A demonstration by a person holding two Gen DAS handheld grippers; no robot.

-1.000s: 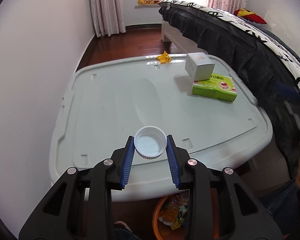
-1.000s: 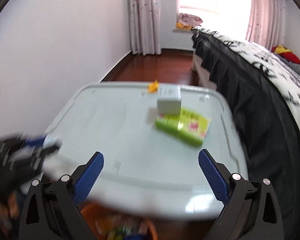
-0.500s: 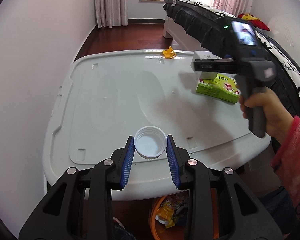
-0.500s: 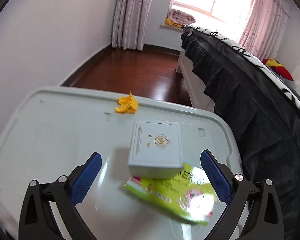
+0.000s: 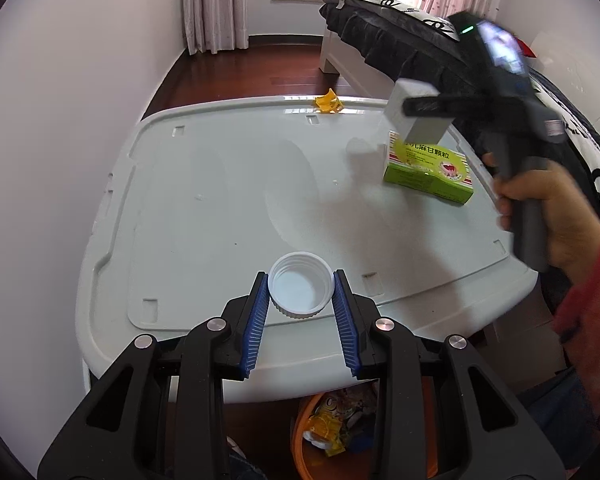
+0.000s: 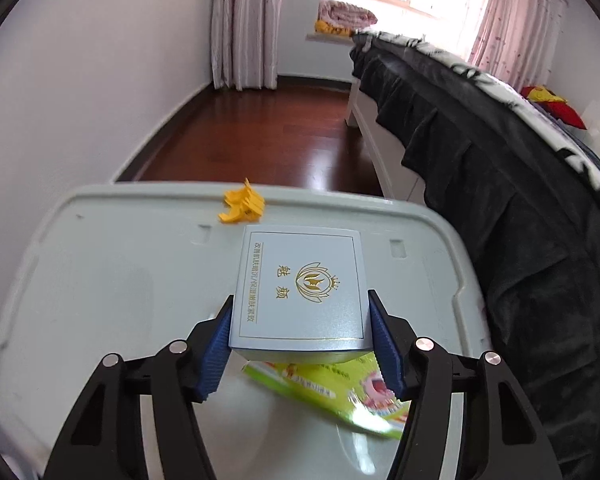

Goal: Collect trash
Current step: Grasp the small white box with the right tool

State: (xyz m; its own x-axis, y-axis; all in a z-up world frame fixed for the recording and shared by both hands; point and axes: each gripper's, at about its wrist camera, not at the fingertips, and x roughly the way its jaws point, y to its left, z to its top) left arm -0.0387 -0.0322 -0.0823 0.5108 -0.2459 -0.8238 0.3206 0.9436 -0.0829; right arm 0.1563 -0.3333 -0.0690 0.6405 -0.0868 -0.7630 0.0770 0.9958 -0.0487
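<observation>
Both grippers are loaded: my right gripper, jaws just closing, pinches the white box above the green carton; I should lift it straight up. Only my left gripper's view shows the clamped cap and the bin below.

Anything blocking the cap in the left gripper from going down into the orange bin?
Partly. The white cap, clamped in the left gripper, sits over the table's near edge. The orange bin lies below, half under that edge, so pull back first.
</observation>
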